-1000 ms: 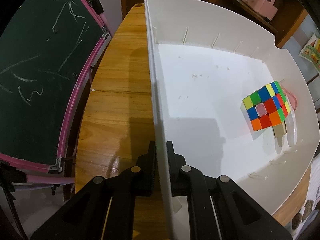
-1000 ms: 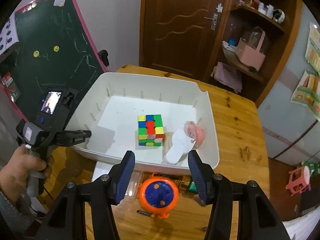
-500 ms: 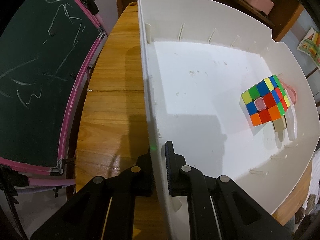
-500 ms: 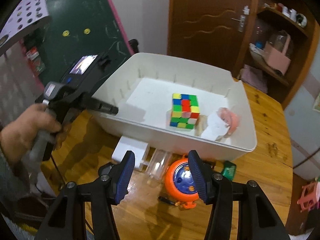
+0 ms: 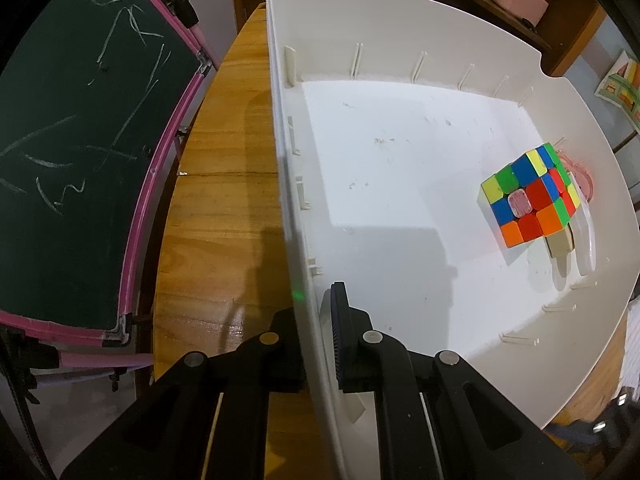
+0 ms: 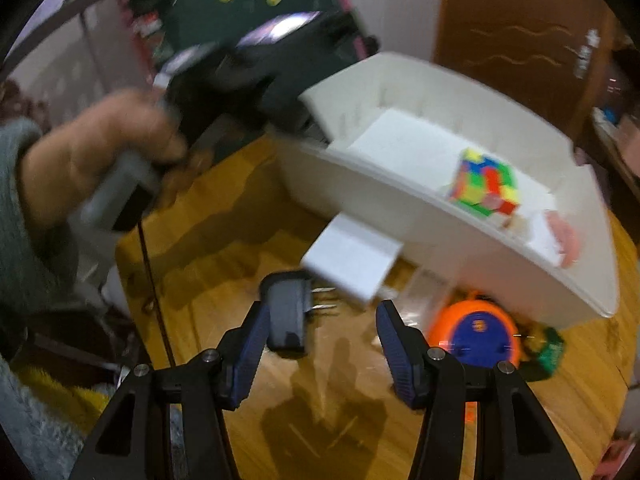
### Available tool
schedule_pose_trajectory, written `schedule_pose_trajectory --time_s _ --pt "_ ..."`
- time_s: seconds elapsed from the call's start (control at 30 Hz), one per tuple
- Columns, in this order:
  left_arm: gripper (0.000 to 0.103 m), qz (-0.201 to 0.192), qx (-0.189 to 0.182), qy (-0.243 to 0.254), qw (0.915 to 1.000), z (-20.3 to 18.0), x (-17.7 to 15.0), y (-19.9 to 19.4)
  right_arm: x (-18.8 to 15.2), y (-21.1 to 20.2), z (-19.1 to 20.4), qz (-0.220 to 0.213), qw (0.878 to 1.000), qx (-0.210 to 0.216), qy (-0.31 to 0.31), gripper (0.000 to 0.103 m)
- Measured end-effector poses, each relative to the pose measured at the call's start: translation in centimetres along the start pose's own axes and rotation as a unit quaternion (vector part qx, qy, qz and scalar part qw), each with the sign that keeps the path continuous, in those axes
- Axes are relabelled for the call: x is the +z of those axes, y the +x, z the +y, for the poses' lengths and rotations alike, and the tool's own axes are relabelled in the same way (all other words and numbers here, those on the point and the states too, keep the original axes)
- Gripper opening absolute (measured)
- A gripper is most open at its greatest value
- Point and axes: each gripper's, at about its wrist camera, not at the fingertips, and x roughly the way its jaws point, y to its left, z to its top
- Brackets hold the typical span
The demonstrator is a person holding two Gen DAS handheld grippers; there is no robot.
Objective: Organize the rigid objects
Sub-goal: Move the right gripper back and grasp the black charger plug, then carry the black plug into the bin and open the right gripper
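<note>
- Looking along the left gripper (image 5: 316,320), the left wrist view alone gives the white bin (image 5: 400,32) sharply: smooth plastic, thin ribs on the inner walls, a scuffed floor.
- One finger is seen outside the bin's near side wall and one inside; the jaws are clamped together on that wall.
- A multicoloured puzzle cube (image 5: 528,200), glossy and square-tiled, is seen on the bin floor near the far right wall, with a pink-and-white object (image 5: 584,200) just behind it, too hidden to name.
- A chalk-marked green chalkboard (image 5: 80,140) with a pink frame is seen beyond the wooden table's (image 5: 224,220) left edge.
- Only the blurred right wrist view shows what lies outside the bin, along its front wall: a white box (image 6: 352,260), a dark grey pronged plug (image 6: 288,316), a round orange-and-blue toy (image 6: 476,332).
- The right gripper (image 6: 320,332) is seen with its ribbed blue pads (image 6: 250,344) apart, nothing clamped; the plug lies just beside the left pad, contact unclear.
- A hand (image 6: 92,156) in a grey sleeve is shown gripping the other tool's handle.
</note>
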Motion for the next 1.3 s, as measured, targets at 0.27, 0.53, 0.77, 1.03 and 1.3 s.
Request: schedule_pose_trajectory --time_s 0.27,0.53,0.77,1.03,1.3 --pt "0.009 0.000 -0.001 0.000 1.0000 0.1 0.1 -0.1 -0.1 3.5 0.5 0.044 0.999 0.029 -0.001 0.056" --pt "0.009 0.001 -0.002 -0.002 1.0000 0.2 0.1 -0.1 -0.1 5.1 0.4 0.055 0.998 0.035 0.002 0.055" --pt "0.009 0.001 -0.003 -0.002 1.0000 0.3 0.0 -0.1 0.2 5.3 1.3 0.047 0.998 0.027 -0.014 0.055" --pt "0.009 0.003 -0.003 -0.002 1.0000 0.4 0.1 -0.1 0.1 5.5 2.2 0.037 0.999 0.022 -0.027 0.054" --pt "0.009 0.004 0.000 -0.003 1.0000 0.3 0.0 0.0 -0.3 3.9 2.0 0.030 0.999 0.016 -0.033 0.054"
